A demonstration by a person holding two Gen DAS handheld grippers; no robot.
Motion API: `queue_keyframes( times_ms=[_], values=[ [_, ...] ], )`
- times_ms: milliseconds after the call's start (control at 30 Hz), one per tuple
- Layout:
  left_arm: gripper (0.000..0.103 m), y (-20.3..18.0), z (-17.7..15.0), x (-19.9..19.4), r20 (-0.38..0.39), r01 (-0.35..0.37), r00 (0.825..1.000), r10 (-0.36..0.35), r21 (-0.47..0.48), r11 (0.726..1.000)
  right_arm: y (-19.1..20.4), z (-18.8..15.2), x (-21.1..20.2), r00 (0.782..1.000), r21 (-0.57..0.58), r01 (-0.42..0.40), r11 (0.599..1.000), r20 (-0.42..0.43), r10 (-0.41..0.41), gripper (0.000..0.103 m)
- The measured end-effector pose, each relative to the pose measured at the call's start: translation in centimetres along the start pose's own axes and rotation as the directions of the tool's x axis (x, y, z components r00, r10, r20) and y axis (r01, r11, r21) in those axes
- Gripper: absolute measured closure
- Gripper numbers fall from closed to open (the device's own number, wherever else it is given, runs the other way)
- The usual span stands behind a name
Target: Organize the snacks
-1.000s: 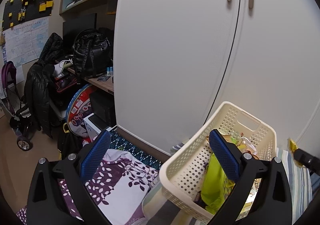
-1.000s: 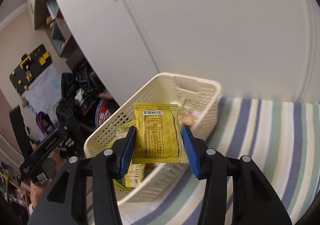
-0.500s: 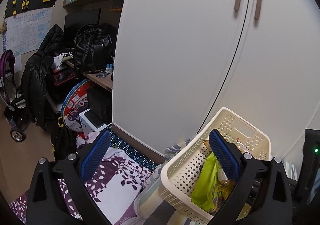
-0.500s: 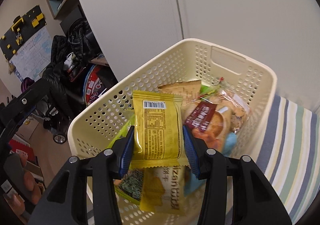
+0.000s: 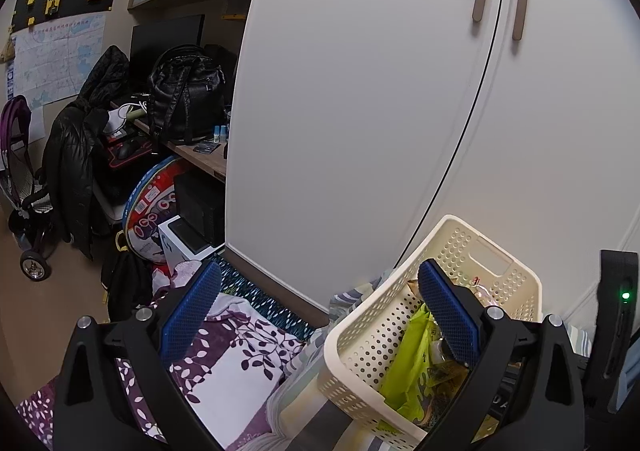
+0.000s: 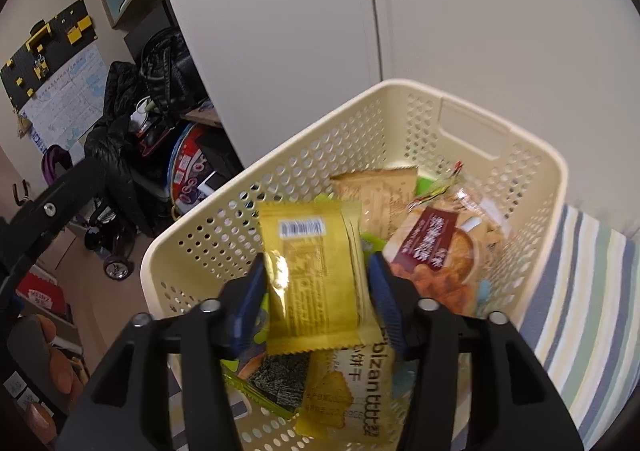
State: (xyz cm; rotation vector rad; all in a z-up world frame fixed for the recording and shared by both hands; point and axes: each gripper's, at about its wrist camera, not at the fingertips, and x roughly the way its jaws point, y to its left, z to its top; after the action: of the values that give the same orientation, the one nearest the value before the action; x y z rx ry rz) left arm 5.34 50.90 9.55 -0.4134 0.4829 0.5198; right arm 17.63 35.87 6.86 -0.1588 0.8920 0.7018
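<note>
**Mia:** What does the left camera show?

**Ben:** The left gripper (image 5: 316,311) has its jaws spread wide, with nothing between them. It hangs beside the cream basket (image 5: 404,283). One blue pad sits over the basket's inside, where a green bag (image 5: 408,363) lies. The other pad is out over a purple leaf blanket (image 5: 240,355). Behind the basket is a white wardrobe (image 5: 360,91).

**Mia:** And the right camera?

**Ben:** The right gripper (image 6: 316,291) is pinching a yellow snack pack (image 6: 316,271) by its sides. The pack hangs right above the basket (image 6: 304,155), over the other snacks. A brown biscuit bag (image 6: 440,259) lies inside next to it. The basket sits on a striped sheet (image 6: 580,311).

**Mia:** Is the job nearly done?

**Ben:** Many snacks are already in. I think the yellow pack just needs dropping. I see no snacks outside the basket, but there may be more out of sight.
</note>
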Motion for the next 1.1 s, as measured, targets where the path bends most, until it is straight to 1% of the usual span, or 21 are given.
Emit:
queue_keyframes(
  times_ms=[33,100,233,267,333,400,433,500,567,633,700,900,967,1033,1100],
  values=[
    [0.003,0.0,0.0,0.0,-0.002,0.003,1.0,-0.003,-0.001,1.0,-0.1,0.1,-0.6,0.999,-0.005,0.027,1.0,0.027,-0.027,0.035],
    [0.003,0.0,-0.1,-0.1,-0.004,0.005,1.0,-0.005,0.0,1.0,-0.2,0.4,-1.6,0.995,-0.018,0.078,0.997,0.066,-0.077,0.034],
    [0.003,0.0,-0.1,0.0,-0.005,0.006,1.0,-0.006,-0.004,1.0,-0.4,0.5,-2.7,0.993,-0.021,0.092,0.996,0.081,-0.09,0.034],
    [0.003,0.0,-0.1,-0.1,-0.004,0.007,1.0,-0.007,-0.007,1.0,-0.4,0.4,-2.8,0.991,-0.03,0.111,0.993,0.082,-0.108,0.034],
    [0.003,0.0,0.0,-0.1,-0.002,0.008,1.0,-0.008,-0.013,1.0,-0.4,0.2,-2.5,0.983,-0.047,0.176,0.983,0.064,-0.172,0.032],
    [0.003,0.0,0.0,-0.1,-0.001,0.009,1.0,-0.009,-0.014,1.0,-0.5,-0.1,-1.8,0.98,-0.059,0.198,0.978,0.031,-0.197,0.031],
    [0.003,0.1,0.0,-0.2,-0.001,0.009,1.0,-0.009,-0.013,1.0,-0.5,-0.3,-1.3,0.978,-0.067,0.207,0.976,0.011,-0.206,0.028],
    [0.003,-0.1,-0.1,-0.2,0.001,0.008,1.0,-0.008,-0.008,1.0,-0.8,-0.3,-1.0,0.972,-0.066,0.236,0.97,0.014,-0.236,0.026],
    [0.003,-0.3,-0.1,-0.1,-0.001,0.013,1.0,-0.013,0.004,1.0,-1.3,-0.1,-0.7,0.969,-0.055,0.247,0.967,0.01,-0.247,0.022],
    [0.003,-0.6,-0.2,-0.1,-0.004,0.015,1.0,-0.015,0.013,1.0,-2.2,0.3,-0.4,0.971,-0.031,0.238,0.971,-0.003,-0.238,0.021],
    [0.003,-0.7,-0.3,0.0,-0.008,0.014,1.0,-0.014,0.017,1.0,-2.6,0.5,-0.3,0.969,-0.016,0.248,0.969,-0.01,-0.248,0.021],
    [0.003,-0.7,-0.4,0.0,-0.005,0.013,1.0,-0.013,0.022,1.0,-1.5,-0.1,-1.3,0.96,-0.053,0.281,0.958,0.018,-0.28,0.02],
    [0.003,-0.8,-0.4,-0.2,-0.002,0.014,1.0,-0.014,0.025,1.0,-0.9,-0.3,-2.3,0.953,-0.071,0.302,0.951,0.05,-0.299,0.019],
    [0.003,-0.9,-0.3,-0.3,0.002,0.011,1.0,-0.011,0.032,0.999,-0.2,-0.5,-3.5,0.938,-0.089,0.342,0.935,0.087,-0.335,0.01],
    [0.003,-1.0,-0.3,-0.5,0.009,0.004,1.0,-0.004,0.041,0.999,0.4,-0.7,-4.9,0.92,-0.097,0.382,0.919,0.129,-0.369,0.005]
  ],
)
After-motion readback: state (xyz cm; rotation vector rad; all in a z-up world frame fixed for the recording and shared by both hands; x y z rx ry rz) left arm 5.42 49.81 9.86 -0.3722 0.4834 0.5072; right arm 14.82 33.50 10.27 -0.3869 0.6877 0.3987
